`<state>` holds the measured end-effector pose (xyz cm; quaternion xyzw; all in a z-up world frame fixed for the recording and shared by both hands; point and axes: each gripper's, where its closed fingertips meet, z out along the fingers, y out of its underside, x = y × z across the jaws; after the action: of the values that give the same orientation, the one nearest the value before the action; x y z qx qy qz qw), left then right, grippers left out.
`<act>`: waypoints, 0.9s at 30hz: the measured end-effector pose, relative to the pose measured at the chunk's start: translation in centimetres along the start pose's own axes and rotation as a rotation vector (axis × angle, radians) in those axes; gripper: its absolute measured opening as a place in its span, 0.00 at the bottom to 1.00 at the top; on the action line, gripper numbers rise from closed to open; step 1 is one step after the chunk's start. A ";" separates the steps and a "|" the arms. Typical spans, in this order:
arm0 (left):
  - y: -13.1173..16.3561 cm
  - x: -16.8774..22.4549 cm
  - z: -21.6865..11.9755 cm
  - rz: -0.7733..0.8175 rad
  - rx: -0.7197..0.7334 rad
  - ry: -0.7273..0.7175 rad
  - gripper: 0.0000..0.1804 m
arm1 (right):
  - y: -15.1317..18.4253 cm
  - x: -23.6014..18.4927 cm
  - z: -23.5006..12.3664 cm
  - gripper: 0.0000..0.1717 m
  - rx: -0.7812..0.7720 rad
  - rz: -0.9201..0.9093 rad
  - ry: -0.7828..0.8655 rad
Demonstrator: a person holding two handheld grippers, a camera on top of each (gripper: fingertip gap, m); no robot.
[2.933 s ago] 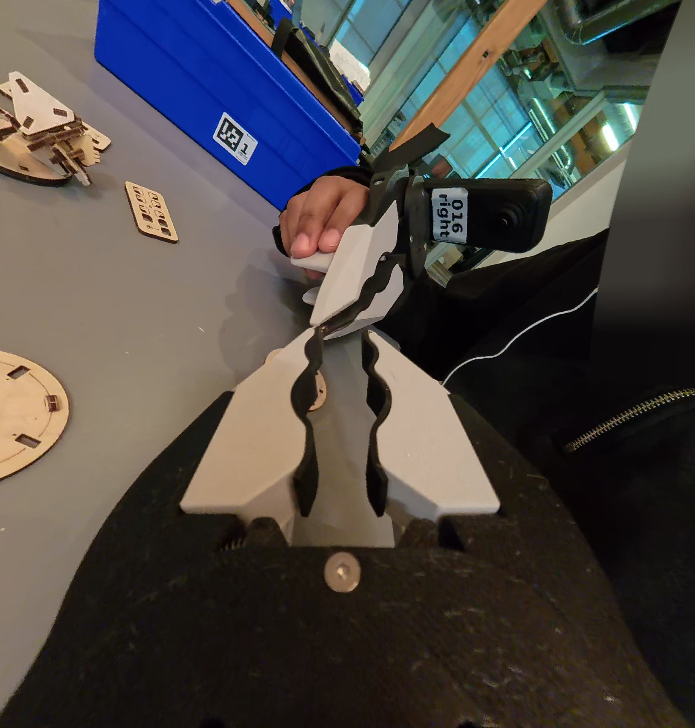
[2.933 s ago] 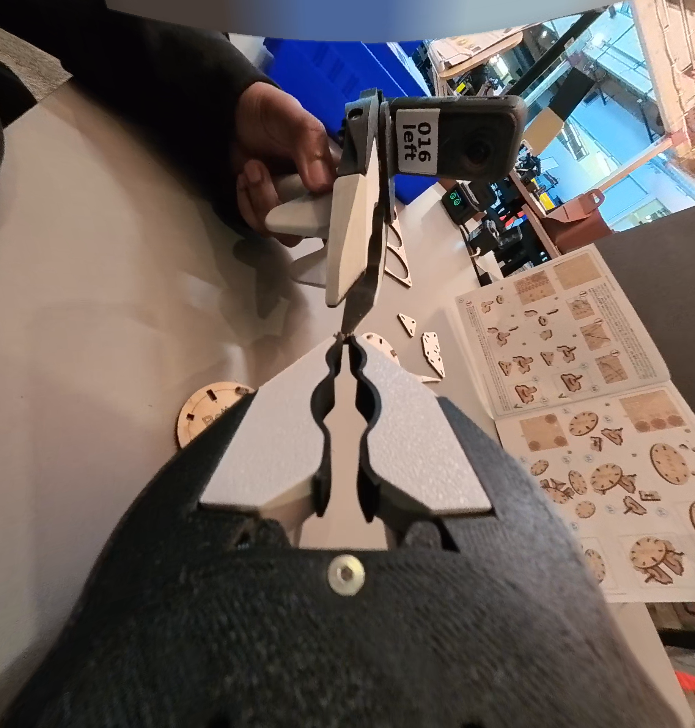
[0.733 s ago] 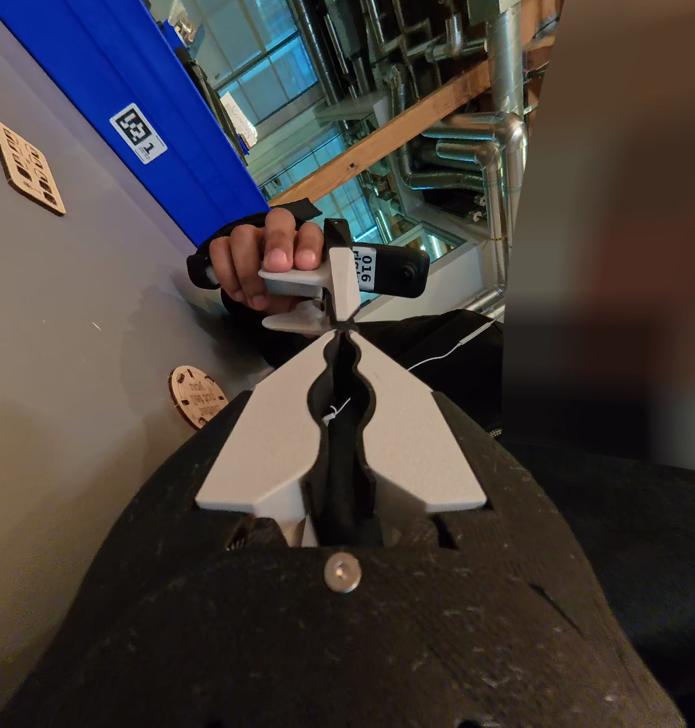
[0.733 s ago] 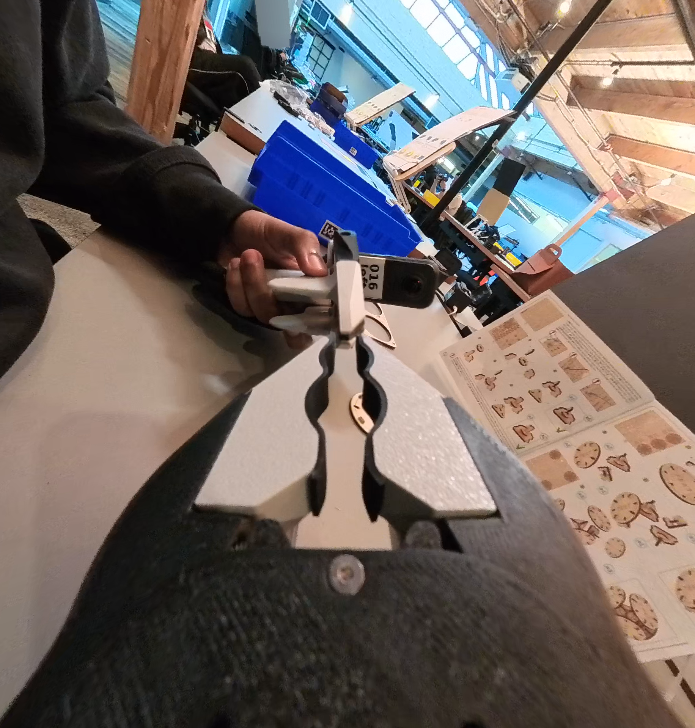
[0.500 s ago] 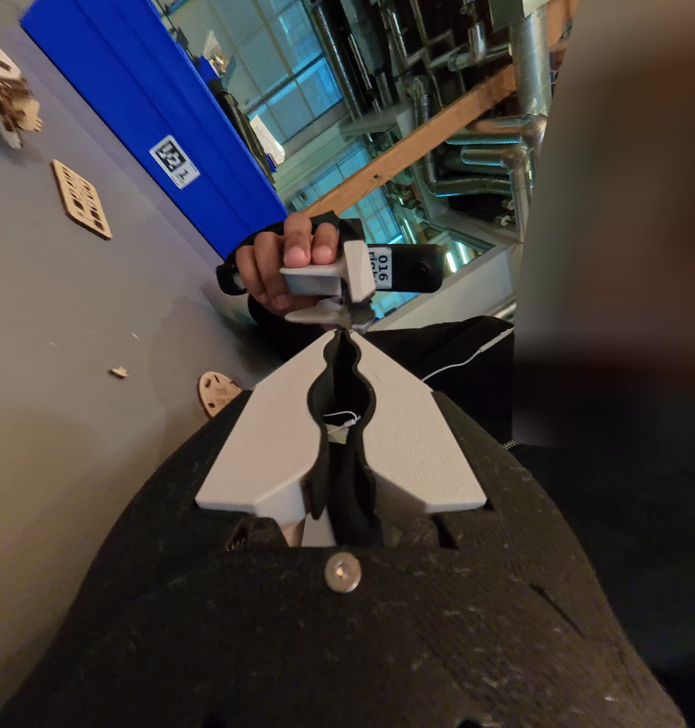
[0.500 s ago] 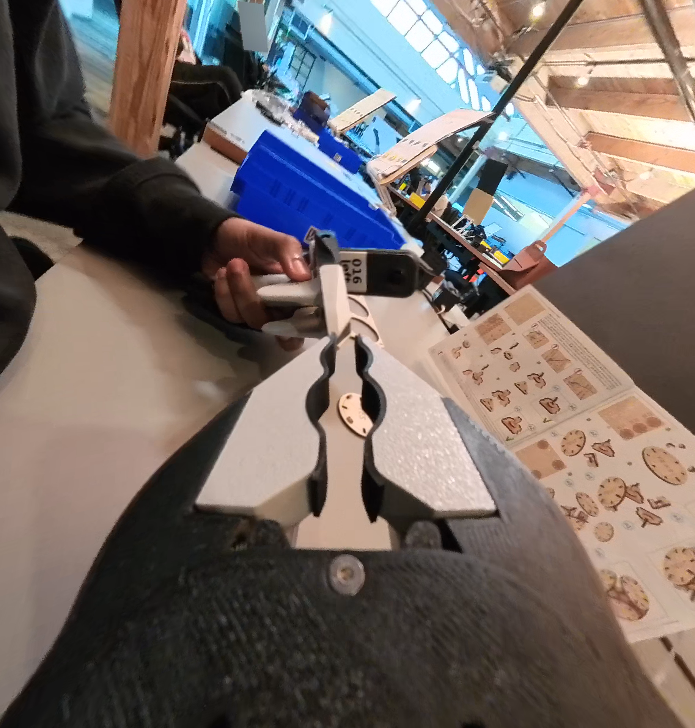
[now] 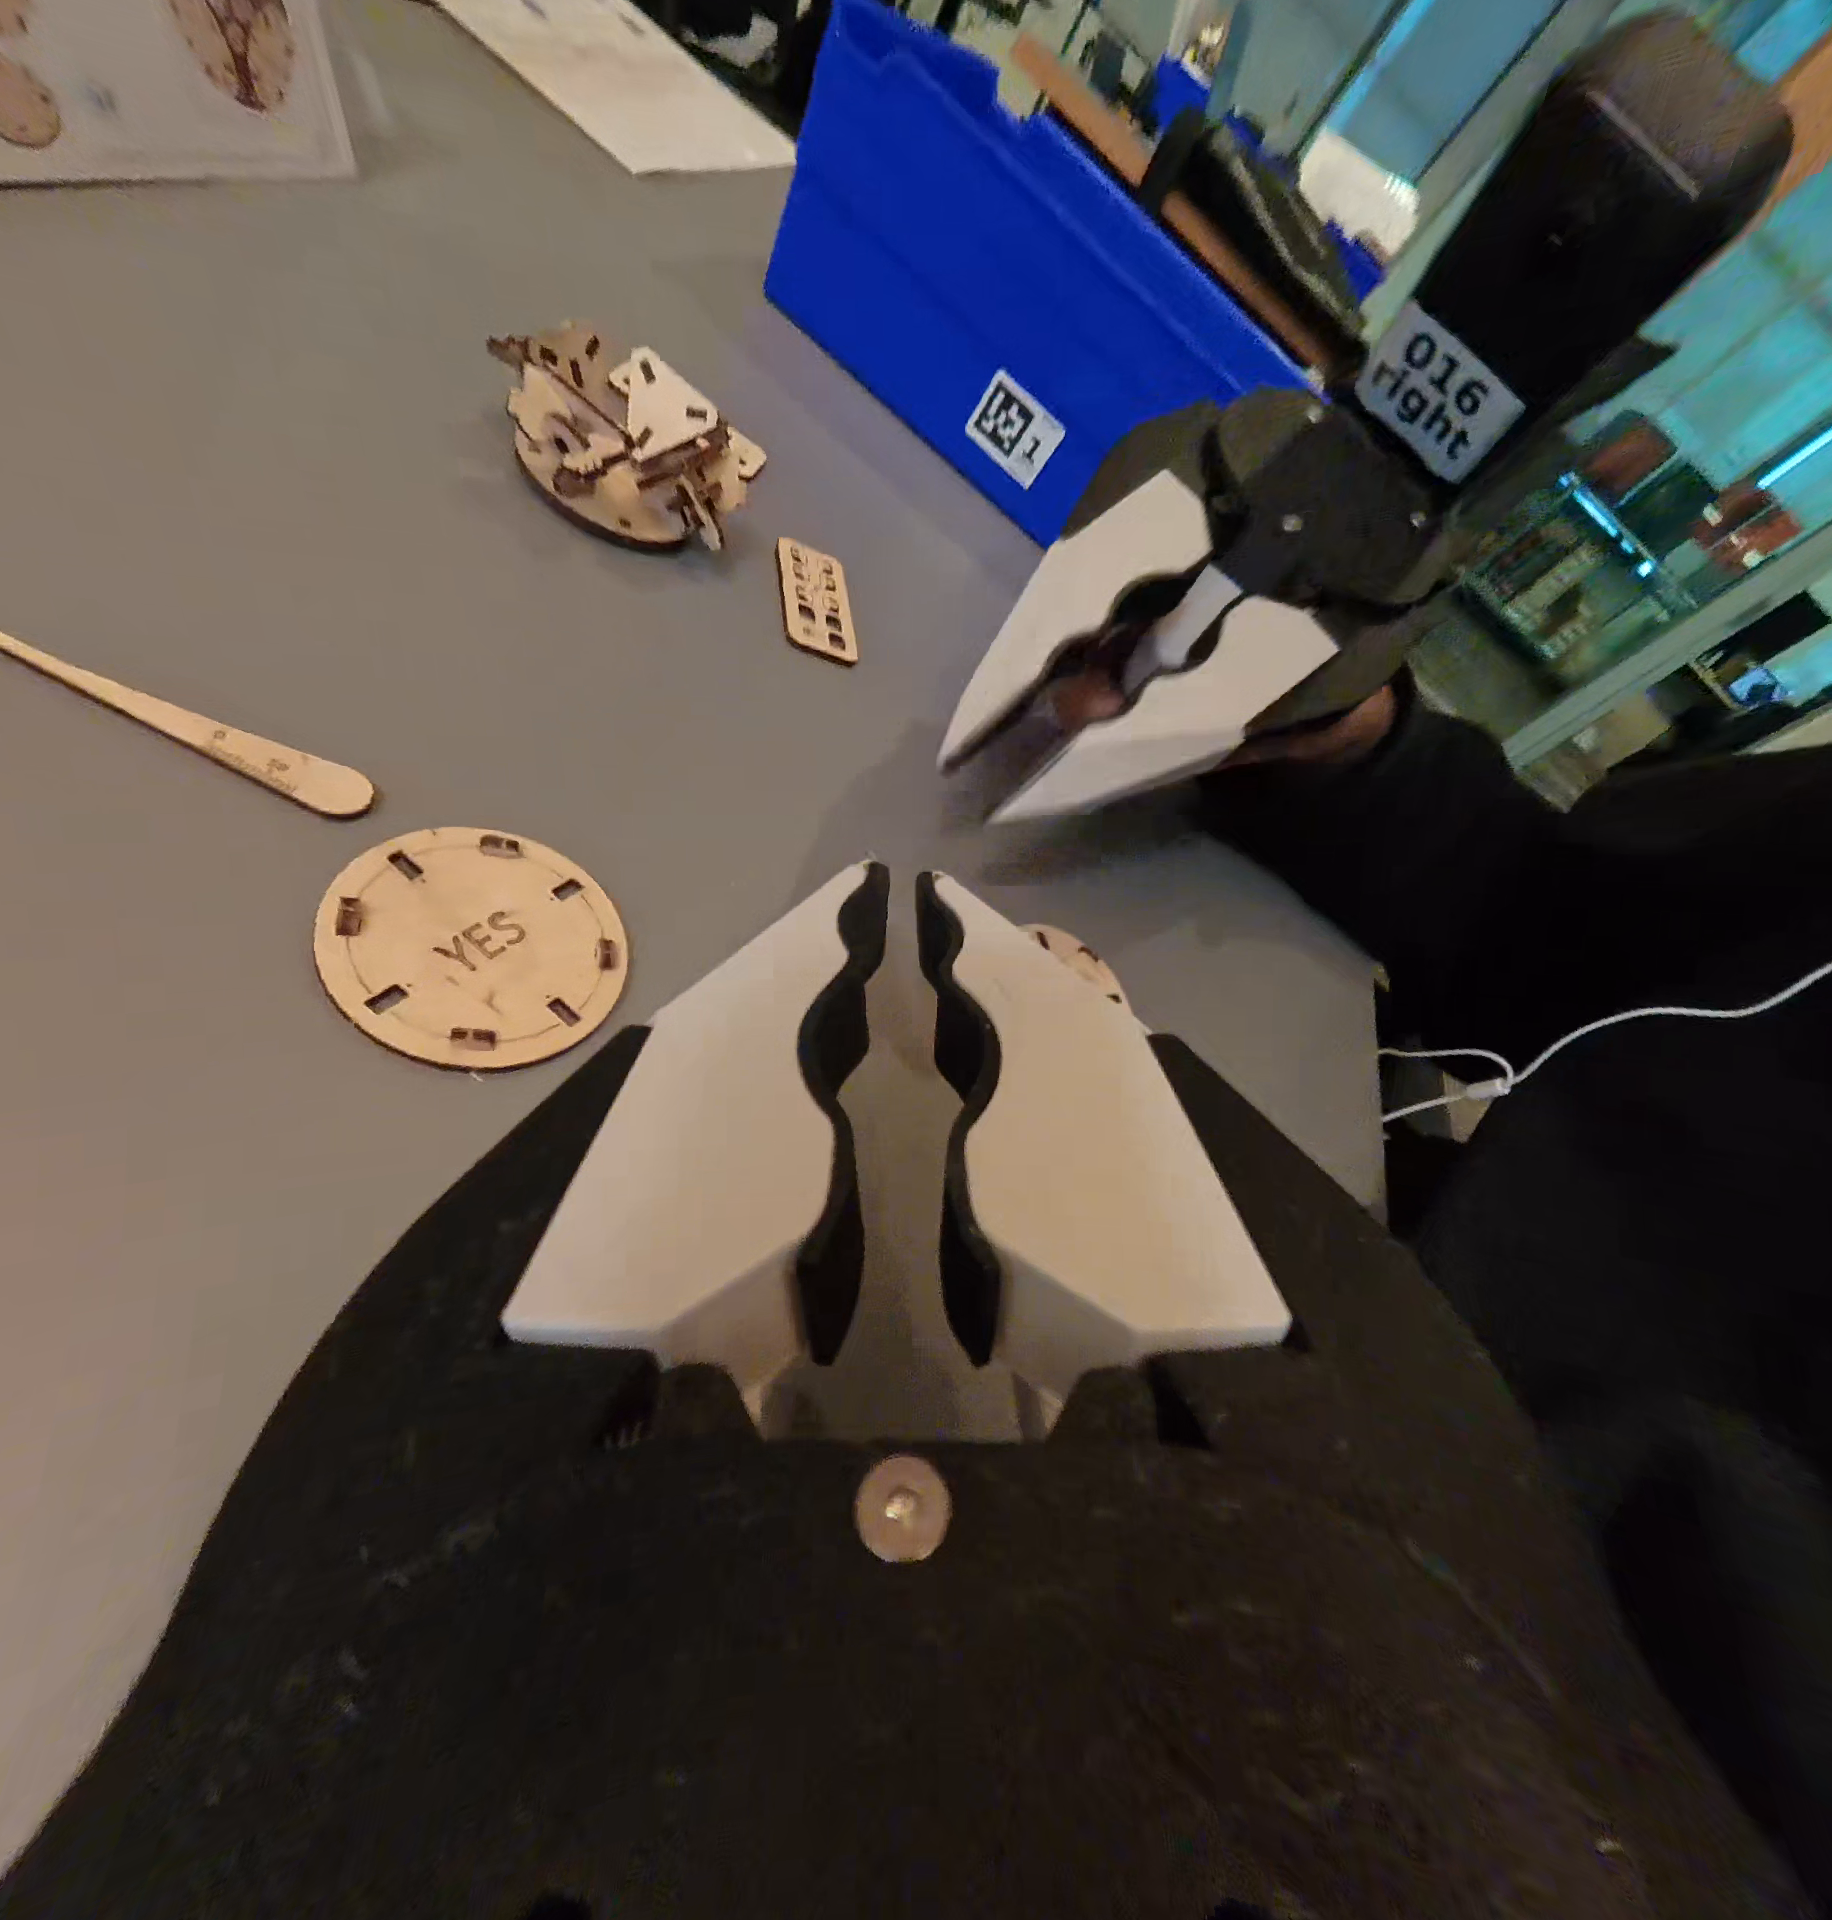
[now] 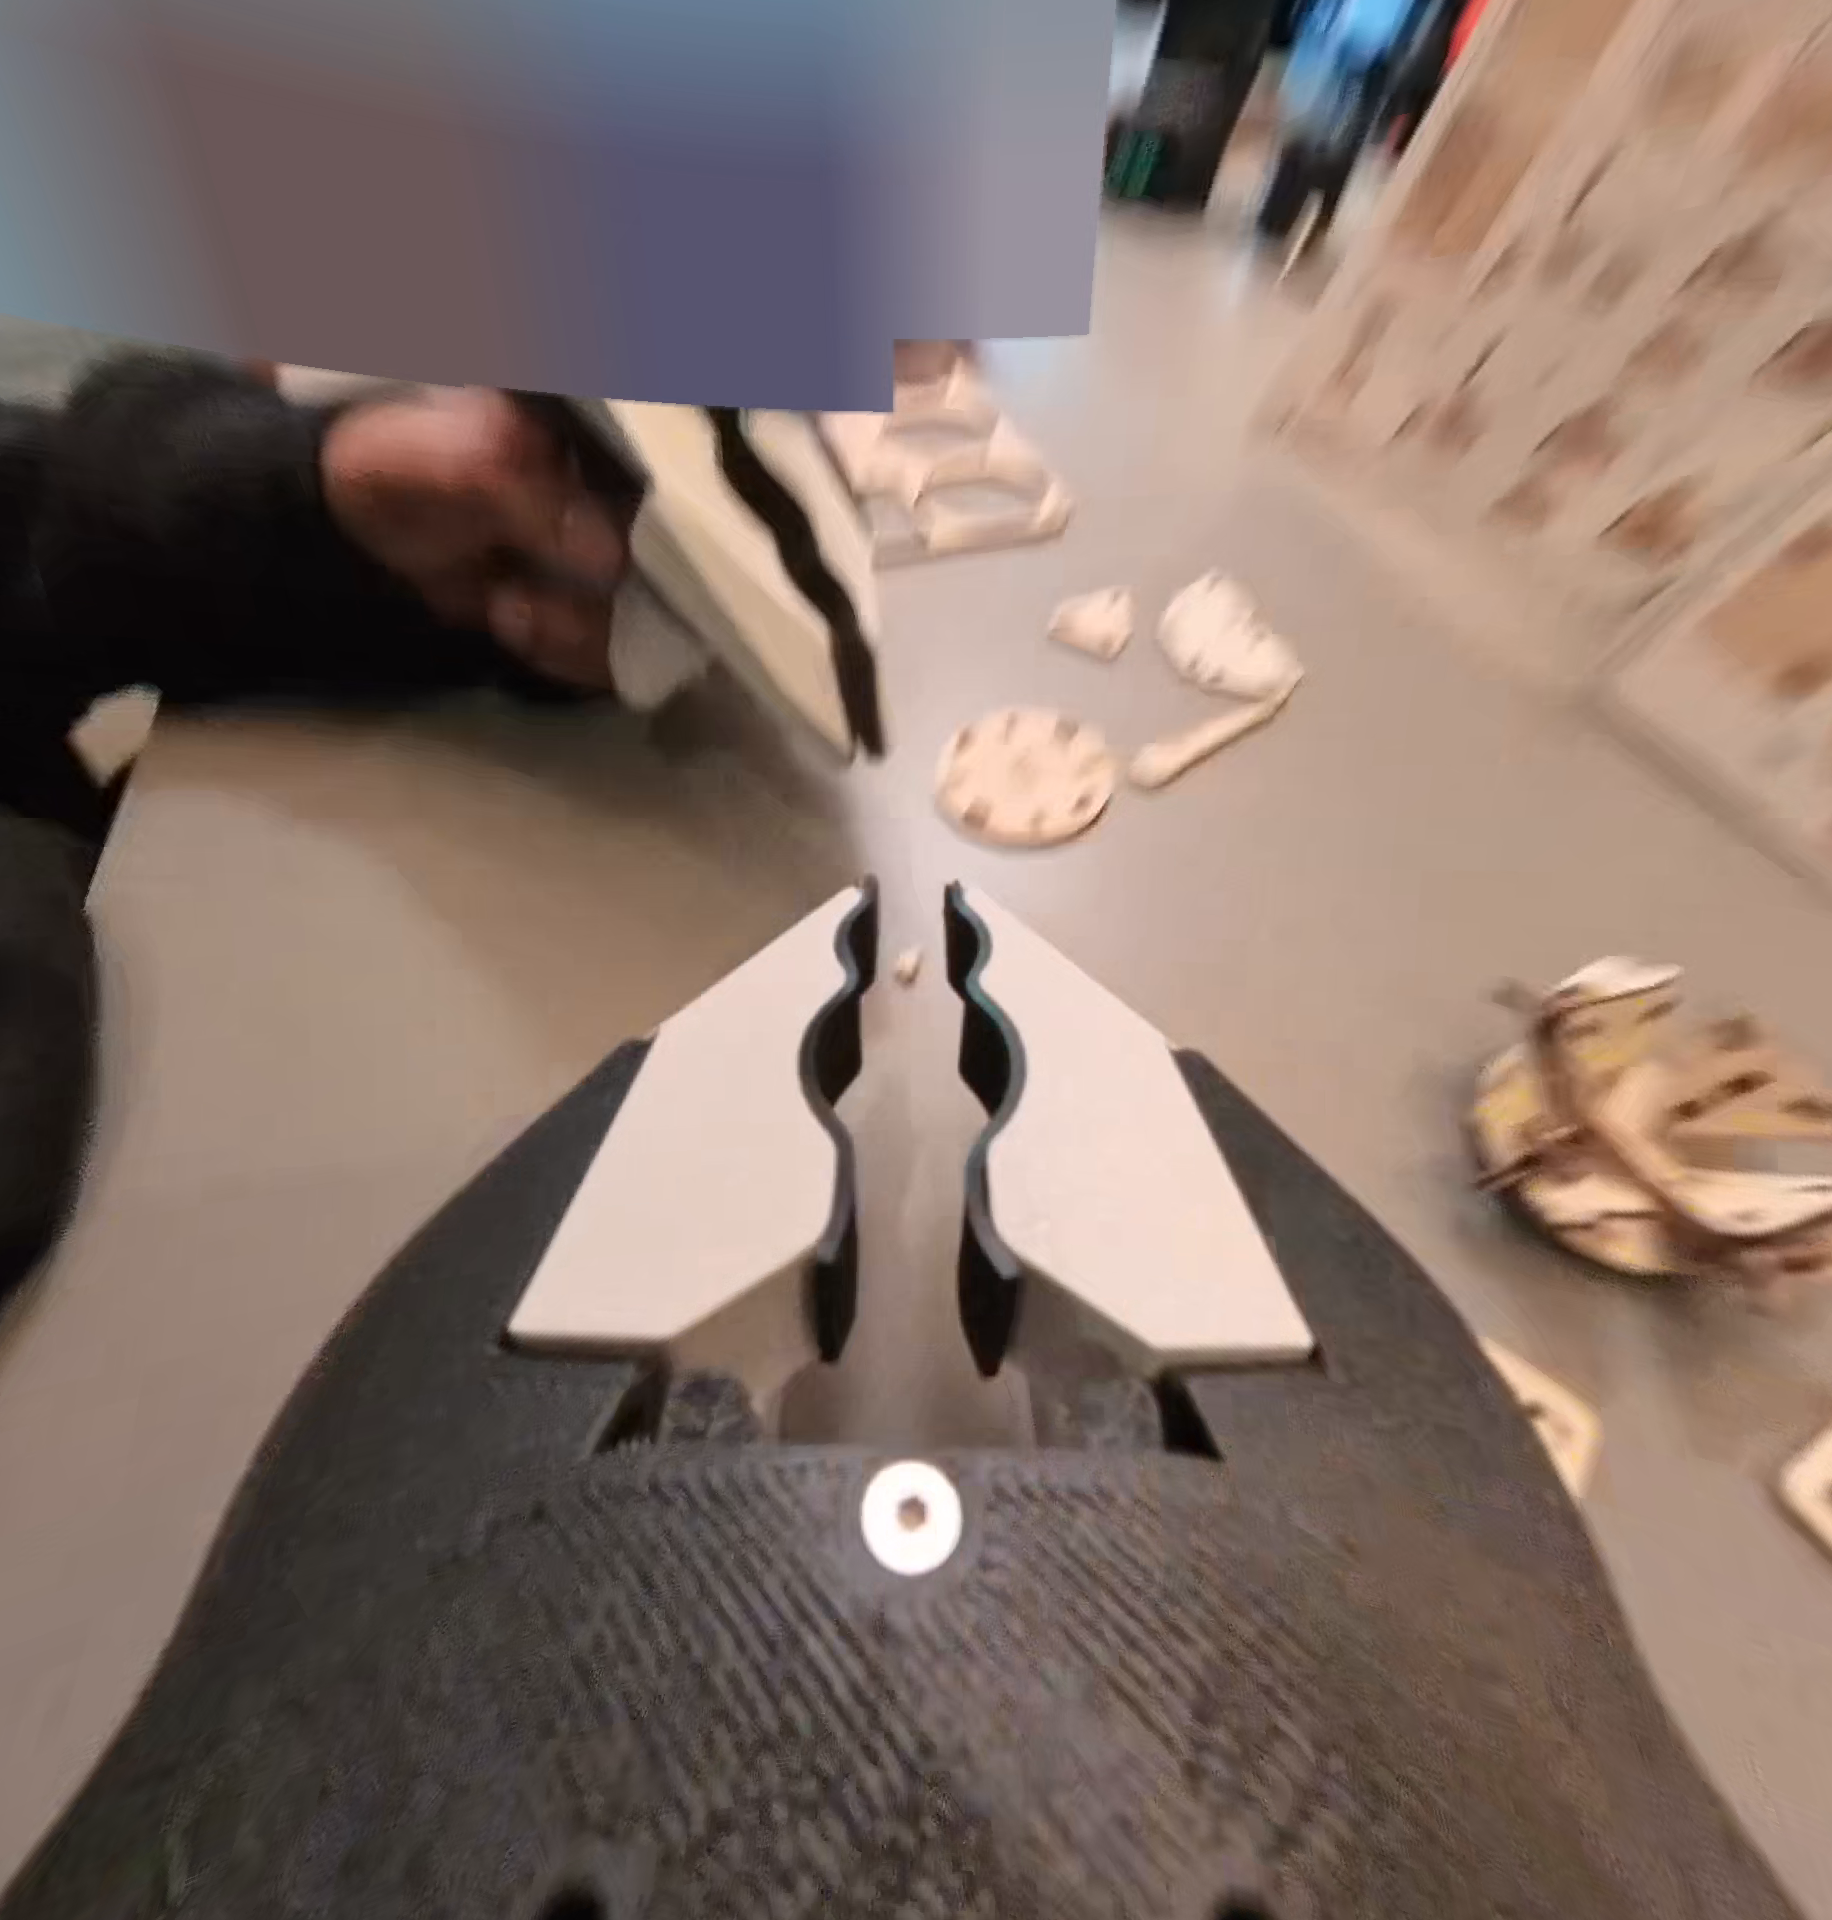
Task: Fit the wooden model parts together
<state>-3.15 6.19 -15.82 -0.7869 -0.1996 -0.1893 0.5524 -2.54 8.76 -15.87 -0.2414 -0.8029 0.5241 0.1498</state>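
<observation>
LEFT CLAW: the left gripper, grey fingers with wavy black pads, stood slightly parted over the grey table, with nothing between the pads.
RIGHT CLAW: the right gripper stood a little parted, pads bare; a tiny pale wooden chip lay on the table seen through the gap, touching neither pad.
NEAREST TO LEFT CLAW: a small round wooden disc lay just behind its right finger, mostly hidden; a larger round plywood disc with slots around its rim lay near to the left.
FARTHER FROM LEFT CLAW: a long tapered wooden stick lay beyond the slotted disc; a partly assembled plywood model and a small slotted wooden plate lay ahead; a blue plastic crate stood behind them.
BETWEEN CLAWS: the two were near, tips apart.
RIGHT VIEW: heavily blurred.
</observation>
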 end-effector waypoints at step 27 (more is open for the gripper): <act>0.6 0.2 0.6 -0.031 -0.039 0.023 0.00 | 3.7 -2.4 3.5 0.05 -0.300 0.042 -0.094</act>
<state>-2.62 6.57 -16.36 -0.7921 -0.2016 -0.2109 0.5361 -1.41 6.05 -20.64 -0.2527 -0.8731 0.4120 0.0633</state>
